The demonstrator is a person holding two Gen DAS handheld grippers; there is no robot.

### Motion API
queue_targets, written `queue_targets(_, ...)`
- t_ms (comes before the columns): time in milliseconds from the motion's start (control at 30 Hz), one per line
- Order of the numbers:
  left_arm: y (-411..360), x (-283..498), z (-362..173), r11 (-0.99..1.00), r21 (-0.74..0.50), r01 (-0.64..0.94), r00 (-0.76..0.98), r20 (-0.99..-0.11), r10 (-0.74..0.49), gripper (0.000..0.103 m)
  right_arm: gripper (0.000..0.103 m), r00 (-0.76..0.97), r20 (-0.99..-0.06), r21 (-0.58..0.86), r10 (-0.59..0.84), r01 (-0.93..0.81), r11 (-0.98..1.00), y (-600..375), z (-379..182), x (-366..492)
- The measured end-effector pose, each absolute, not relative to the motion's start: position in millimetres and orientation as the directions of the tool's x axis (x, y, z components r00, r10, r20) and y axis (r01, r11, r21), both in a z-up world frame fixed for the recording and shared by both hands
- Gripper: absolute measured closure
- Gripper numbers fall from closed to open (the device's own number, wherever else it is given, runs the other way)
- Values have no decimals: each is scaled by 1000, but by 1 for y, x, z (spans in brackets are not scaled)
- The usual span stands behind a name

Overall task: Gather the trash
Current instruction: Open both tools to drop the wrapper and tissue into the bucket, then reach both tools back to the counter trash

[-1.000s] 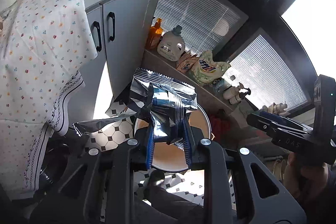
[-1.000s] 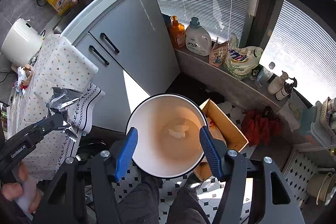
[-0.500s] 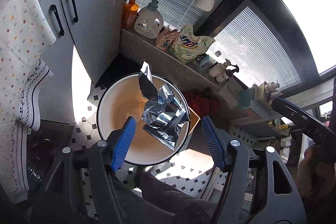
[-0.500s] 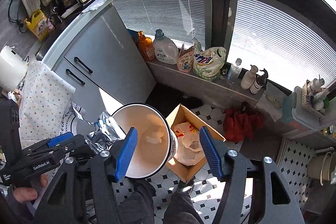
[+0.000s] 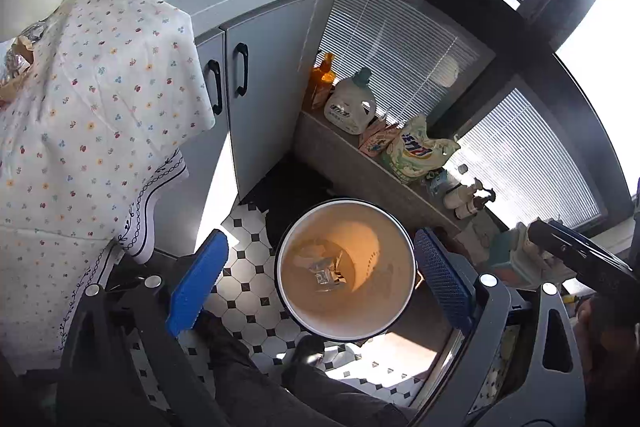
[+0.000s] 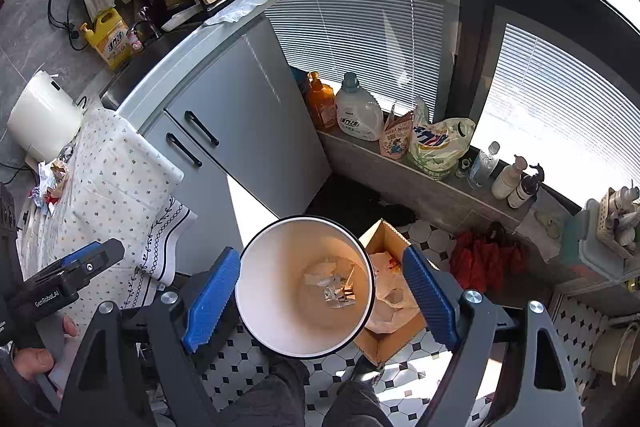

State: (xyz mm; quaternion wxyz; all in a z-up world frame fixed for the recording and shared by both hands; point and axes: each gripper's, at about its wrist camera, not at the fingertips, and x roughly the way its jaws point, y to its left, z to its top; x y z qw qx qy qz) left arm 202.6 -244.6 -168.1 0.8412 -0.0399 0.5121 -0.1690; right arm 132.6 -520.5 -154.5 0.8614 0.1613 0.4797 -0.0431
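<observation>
At the bottom of the round white bin (image 5: 346,323) (image 6: 272,331) lies the crumpled foil wrapper (image 5: 326,275) (image 6: 338,293), among scraps of paper. Both grippers hang above the bin's mouth: the left gripper (image 5: 320,287) has its jaws spread wide and empty, and the right gripper (image 6: 318,301) likewise stands open with nothing between its blue pads. Just beside the bin sits a cardboard box (image 6: 394,287) holding crumpled paper, on the tiled floor (image 5: 244,259) (image 6: 420,231). Nearby, a flowered cloth (image 5: 92,123) (image 6: 112,183) drapes over the desk.
</observation>
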Motion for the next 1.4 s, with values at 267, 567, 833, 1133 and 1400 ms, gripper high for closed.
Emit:
queue_targets(267, -146, 211, -132, 970, -234, 69, 553, -800, -232, 6, 8, 575, -800, 254, 173, 64, 965, -440, -128, 181)
queue_targets(567, -28, 222, -112, 963, -245, -108, 631, -766, -124, 6, 8, 573, -776, 256, 262, -93, 962, -338, -107, 235)
queue_targets(833, 62, 243, -105, 946, -262, -191, 668, -740, -70, 9, 8, 569, -764, 249, 304, -175, 953, -259, -98, 274)
queue_targets(1133, 131, 289, -111, 937, -286, -200, 669, -739, -83, 25, 10, 572, -766, 235, 294, -176, 956, -198, -99, 307)
queue_targets(1400, 170, 334, -126, 938, -297, -182, 649, -752, -112, 34, 14, 578, -773, 226, 261, -134, 965, -167, -102, 328)
